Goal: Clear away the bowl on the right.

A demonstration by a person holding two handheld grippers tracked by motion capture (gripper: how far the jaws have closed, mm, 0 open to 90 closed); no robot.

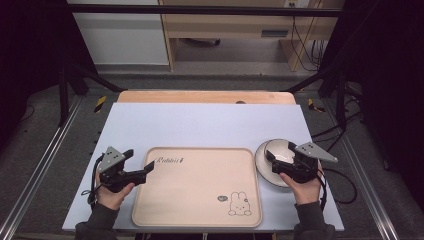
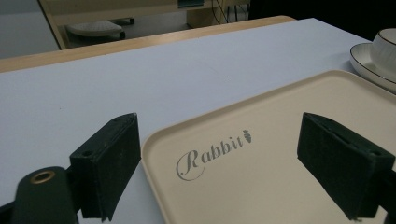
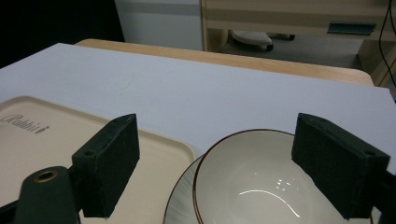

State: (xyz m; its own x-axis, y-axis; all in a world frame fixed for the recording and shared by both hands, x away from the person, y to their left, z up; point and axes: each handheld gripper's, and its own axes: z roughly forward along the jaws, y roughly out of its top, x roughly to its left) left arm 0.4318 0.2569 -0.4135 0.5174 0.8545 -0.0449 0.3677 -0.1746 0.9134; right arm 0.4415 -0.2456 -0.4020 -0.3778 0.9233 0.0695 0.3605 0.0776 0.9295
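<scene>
A beige tray (image 1: 200,185) printed with "Rabbit" and a small rabbit drawing lies on the white table cover, nothing on it. To its right a white bowl (image 1: 278,148) with a dark rim sits on a white plate (image 1: 261,165). My left gripper (image 1: 139,161) hovers at the tray's near-left corner, jaws wide; in the left gripper view the gripper (image 2: 219,126) looks across the tray (image 2: 261,186) toward the plate (image 2: 369,65). My right gripper (image 1: 281,151) is open over the bowl (image 3: 252,186), its gripper (image 3: 218,123) jaws straddling it without pressing.
The white cover (image 1: 200,125) lies over a wooden table whose far edge (image 1: 200,96) shows behind. Black frame posts stand at both sides, and cables run on the floor to the right. A wooden cabinet (image 1: 235,25) stands beyond the table.
</scene>
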